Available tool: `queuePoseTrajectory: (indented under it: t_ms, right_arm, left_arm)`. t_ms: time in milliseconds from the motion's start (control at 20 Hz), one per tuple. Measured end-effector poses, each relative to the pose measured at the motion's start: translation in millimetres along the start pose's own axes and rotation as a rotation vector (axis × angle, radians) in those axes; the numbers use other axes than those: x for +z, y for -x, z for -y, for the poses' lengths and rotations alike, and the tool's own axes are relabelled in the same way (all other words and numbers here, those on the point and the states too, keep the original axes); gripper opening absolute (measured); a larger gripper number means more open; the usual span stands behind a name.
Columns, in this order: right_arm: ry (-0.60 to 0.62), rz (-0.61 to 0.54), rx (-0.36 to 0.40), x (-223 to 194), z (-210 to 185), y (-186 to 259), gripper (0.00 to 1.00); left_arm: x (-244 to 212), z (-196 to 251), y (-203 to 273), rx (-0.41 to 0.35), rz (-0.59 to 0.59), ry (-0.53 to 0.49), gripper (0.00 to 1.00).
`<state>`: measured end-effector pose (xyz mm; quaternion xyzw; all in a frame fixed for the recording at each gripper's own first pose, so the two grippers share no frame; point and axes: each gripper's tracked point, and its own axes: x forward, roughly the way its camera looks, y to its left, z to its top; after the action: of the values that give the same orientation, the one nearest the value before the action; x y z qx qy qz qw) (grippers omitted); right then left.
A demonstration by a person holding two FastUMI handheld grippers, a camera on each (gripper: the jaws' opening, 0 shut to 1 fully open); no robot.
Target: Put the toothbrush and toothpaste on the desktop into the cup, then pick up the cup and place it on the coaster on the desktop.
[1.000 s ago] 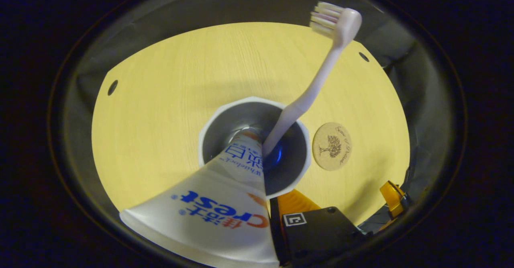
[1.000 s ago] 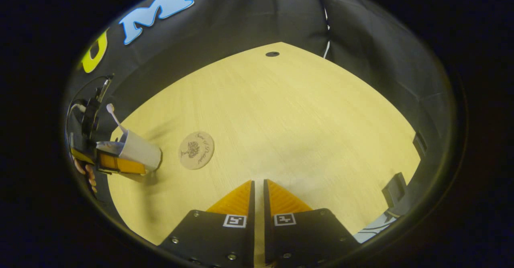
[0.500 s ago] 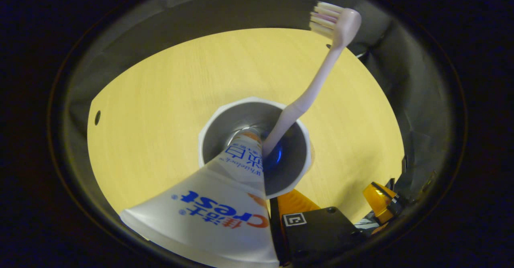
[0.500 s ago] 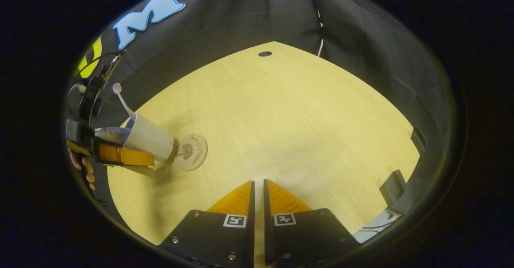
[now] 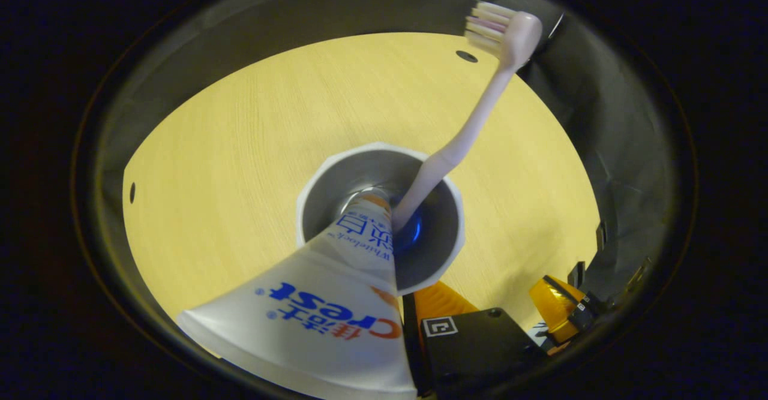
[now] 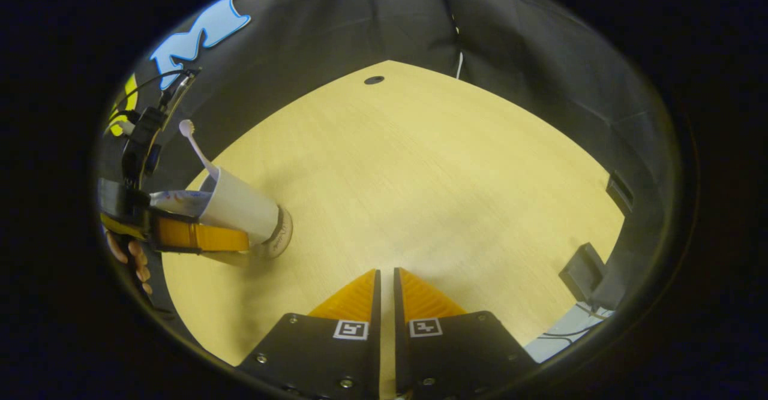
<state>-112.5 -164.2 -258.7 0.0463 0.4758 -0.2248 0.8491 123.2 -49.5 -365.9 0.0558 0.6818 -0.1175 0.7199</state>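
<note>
Left gripper view: the camera looks straight down into the cup point(image 5: 380, 217), which sits directly ahead of the left gripper point(image 5: 414, 304). One finger point(image 5: 441, 301) shows pressed against the near outer wall of the cup; the other finger is hidden behind the toothpaste point(image 5: 327, 310), whose flat tail fans out toward the lens while its narrow end reaches the cup bottom. The toothbrush point(image 5: 474, 112) stands in the cup with its handle leaning away from the fingers and its bristled head beyond the far rim. The desktop point(image 5: 240, 166) lies beneath the cup. Off to the right of the finger, near the edge of the desktop, the right gripper point(image 5: 555, 310) appears small and far off. Right gripper view: the right gripper point(image 6: 384, 295) hovers over the desktop point(image 6: 432, 190) with its two fingers drawn almost together, a thin gap between them and nothing in it. Well to the left of these fingers, the left gripper point(image 6: 198, 237) grasps the cup point(image 6: 240, 208) by its side, held by a hand point(image 6: 129, 256) at the edge of the picture. The toothbrush point(image 6: 195, 145) and toothpaste point(image 6: 177, 199) protrude from the cup mouth. The coaster point(image 6: 281, 238) lies at the base of the cup, mostly covered by it; whether the base touches the coaster cannot be told.
</note>
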Motion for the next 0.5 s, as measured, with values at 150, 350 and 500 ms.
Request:
queuePoseTrajectory:
  t_ms: [150, 350, 500]
  right_arm:
    - [-0.025, 0.0, -0.003, 4.6, 2.0, 1.8, 0.1]
    - [-0.051, -0.015, -0.008, 1.1, 5.7, -1.9, 0.1]
    - [-0.054, -0.022, -0.007, 0.7, 6.8, -2.3, 0.1]
  left_arm:
    - [-6.6, -3.9, -1.3, 0.032, -0.007, -0.02, 0.32]
    - [-7.1, -1.4, 0.0, 0.043, 0.001, -0.019, 0.33]
    - [-6.6, 0.0, -0.3, 0.031, 0.006, -0.01, 0.34]
